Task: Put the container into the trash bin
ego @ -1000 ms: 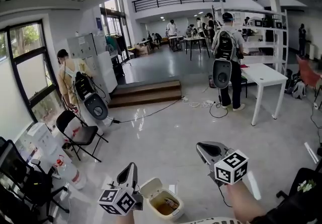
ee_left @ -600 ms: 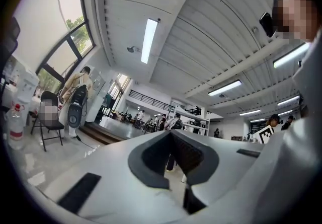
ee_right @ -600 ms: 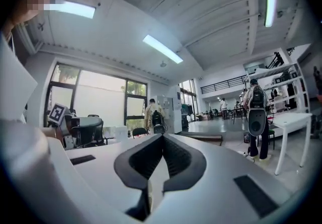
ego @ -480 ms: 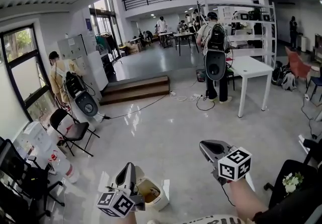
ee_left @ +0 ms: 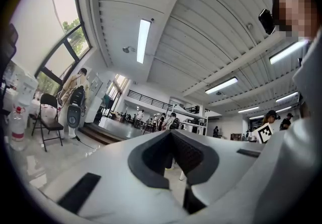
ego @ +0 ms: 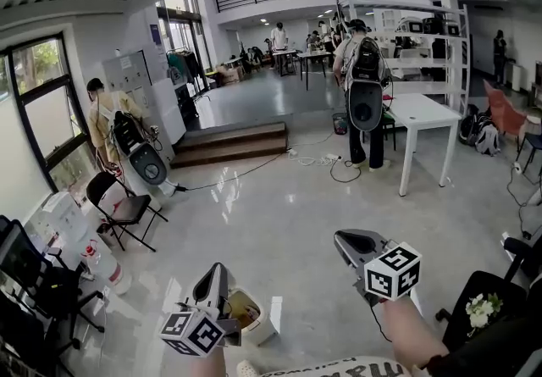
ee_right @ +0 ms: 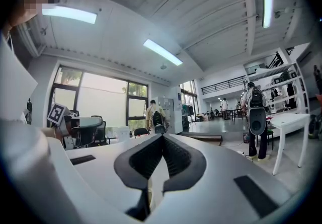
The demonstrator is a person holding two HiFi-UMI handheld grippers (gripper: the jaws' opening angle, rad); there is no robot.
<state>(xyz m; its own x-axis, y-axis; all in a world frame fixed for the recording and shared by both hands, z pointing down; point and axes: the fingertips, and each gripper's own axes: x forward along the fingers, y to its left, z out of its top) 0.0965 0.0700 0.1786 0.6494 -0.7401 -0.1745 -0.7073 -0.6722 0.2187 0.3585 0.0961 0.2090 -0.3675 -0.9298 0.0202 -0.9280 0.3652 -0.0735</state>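
Evidently closed on nothing, left gripper (ego: 215, 275) and right gripper (ego: 345, 241) alike; might bump the open trash bin (ego: 258, 331) if lowered carelessly

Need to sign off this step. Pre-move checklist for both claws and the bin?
1. Left claw empty: ok, jaws together, nothing between.
2. Right claw empty: ok, jaws together, nothing between.
3. Trash bin open: ok, inside shows in the head view.
4. Container in bin: cannot tell, contents too small to identify.
5. Bin upright on the floor: ok.
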